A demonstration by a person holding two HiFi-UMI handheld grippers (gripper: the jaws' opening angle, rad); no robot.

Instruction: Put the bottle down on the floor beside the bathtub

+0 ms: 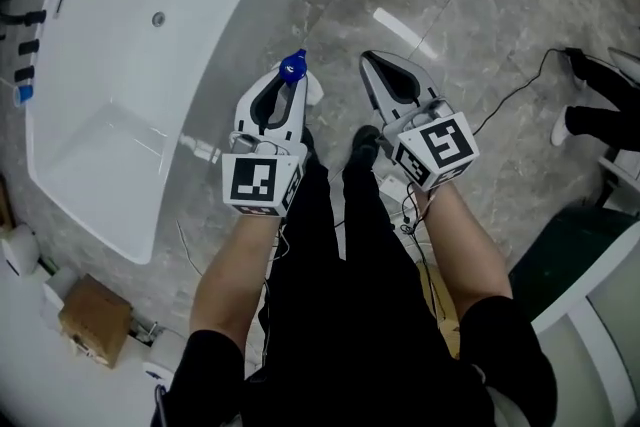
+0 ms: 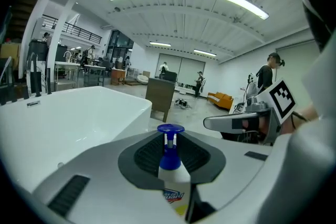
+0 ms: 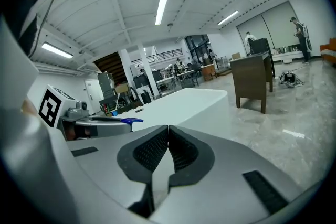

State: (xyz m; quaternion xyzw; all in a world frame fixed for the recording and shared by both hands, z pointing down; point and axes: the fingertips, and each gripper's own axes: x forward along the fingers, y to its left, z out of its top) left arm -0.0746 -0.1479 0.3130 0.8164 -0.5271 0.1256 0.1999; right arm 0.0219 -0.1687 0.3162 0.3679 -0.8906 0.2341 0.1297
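A white bottle with a blue pump top sits between the jaws of my left gripper, which is shut on it and holds it upright above the grey floor, just right of the white bathtub. In the left gripper view the bottle stands up between the dark pads, its lower body hidden by the jaws, with the bathtub to the left. My right gripper hangs beside it, shut and empty; its jaws meet in the right gripper view.
A cardboard box lies by the tub's near end. Cables and a person's shoes are on the floor to the right. A brown cabinet and several people stand farther off in the hall.
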